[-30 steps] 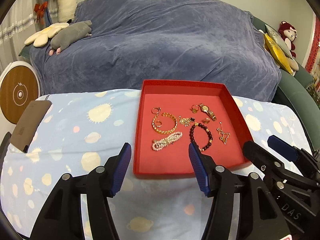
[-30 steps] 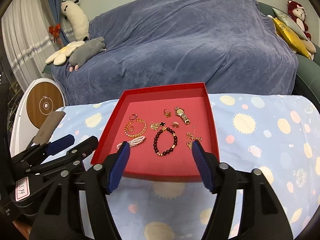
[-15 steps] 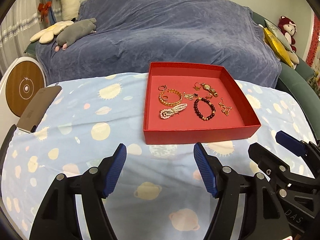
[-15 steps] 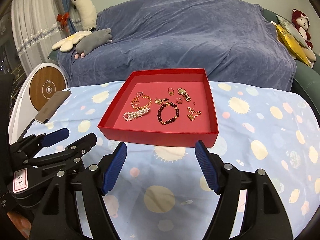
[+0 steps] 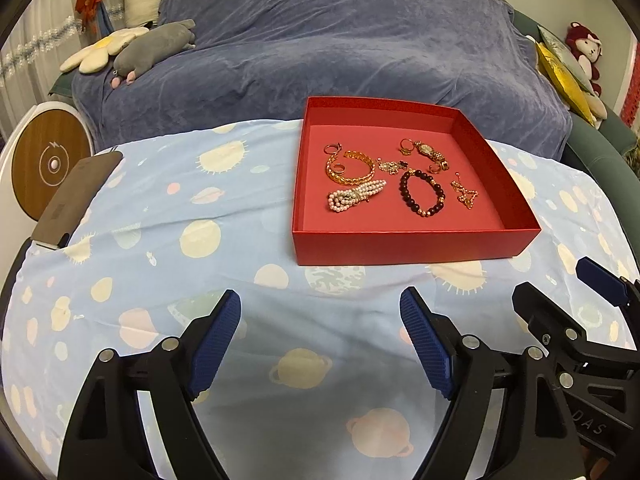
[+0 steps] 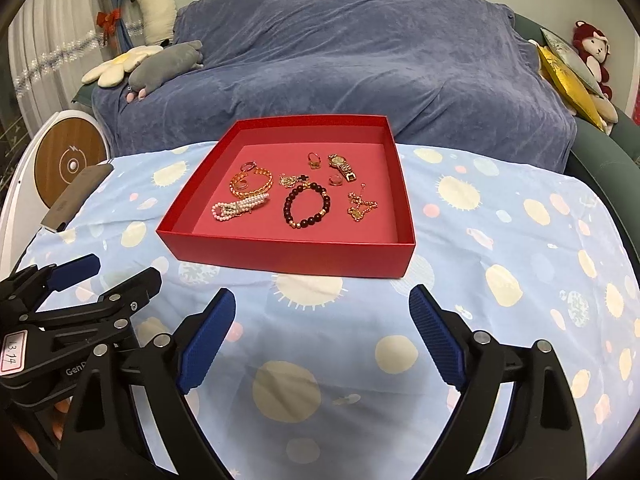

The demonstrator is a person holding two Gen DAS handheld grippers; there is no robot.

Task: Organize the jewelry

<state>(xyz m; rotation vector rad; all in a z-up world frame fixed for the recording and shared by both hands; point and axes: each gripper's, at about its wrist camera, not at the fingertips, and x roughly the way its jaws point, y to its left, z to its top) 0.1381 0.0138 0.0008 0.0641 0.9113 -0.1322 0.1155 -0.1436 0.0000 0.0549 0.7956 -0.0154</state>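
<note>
Two grippers, both empty w/ fingers spread wide: left gripper and right gripper hover over the near part of the counter, side by side, well short of the red tray. Nothing held.

The jewelry all lies inside the tray, which sits on the spotted blue cloth at the far-middle of the counter, just in front of the sofa.

Step, as I read it: either the very start or the very end; can't tell which from this alone. Pieces lie loose in a cluster, not sorted, so prob. approach stage. Next move would call for bringing one gripper fwd over the near wall of the tray, dropping the fingers around one piece and closing gently. Thin chains lie flat on the tray floor, so likely fiddly to pinch; bead bracelet and pearls look easier.

Count, approx, small bits hard to tell:
- 1 dark bead bracelet, centre
- 1 pearl piece, near-left
- 1 gold chain bracelet, far-left, w/ a small ring inside it
- 1 watch, far-right
- 1 fine gold chain, right
- 1 small pendant/charm, middle
- approx 3 more small rings or earrings scattered about

Also 1 brown flat object at the left edge of the counter.
</note>
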